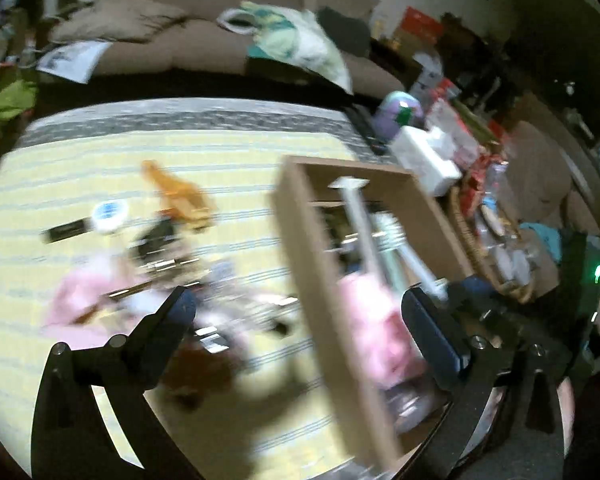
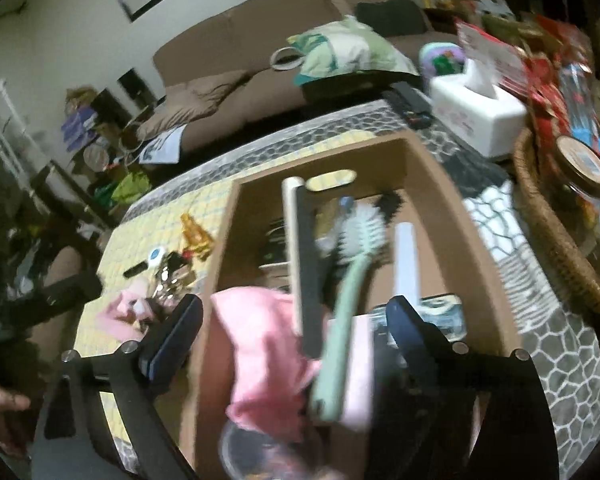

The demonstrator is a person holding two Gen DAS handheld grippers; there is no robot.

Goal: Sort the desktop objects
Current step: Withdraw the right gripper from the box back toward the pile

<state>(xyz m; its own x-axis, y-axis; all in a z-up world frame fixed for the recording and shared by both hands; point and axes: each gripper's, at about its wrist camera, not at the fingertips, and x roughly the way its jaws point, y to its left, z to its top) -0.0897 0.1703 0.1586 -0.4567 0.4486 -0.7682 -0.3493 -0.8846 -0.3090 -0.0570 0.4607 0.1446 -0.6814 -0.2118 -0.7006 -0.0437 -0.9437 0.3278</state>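
Both grippers empty, jaws wide. Right gripper [image 2: 292, 328] hangs over the cardboard box [image 2: 456, 184], which already holds a pink cloth [image 2: 260, 356], a green brush [image 2: 340, 312] and a flat white-edged slab. Left gripper [image 1: 296, 312] straddles the box's near wall [image 1: 324, 292].

Step, as I judge it: between drops, going back for the next piece.

Still on the yellow mat [image 1: 80, 152], at ten o'clock from the box: another pink cloth [image 1: 80, 300], keys [image 1: 160, 264], white round tin [image 1: 109, 216], orange toy [image 1: 180, 192]. Pile is tangled; single one out. Tissue box [image 2: 480, 116] and wicker basket [image 2: 560, 256] crowd two o'clock.
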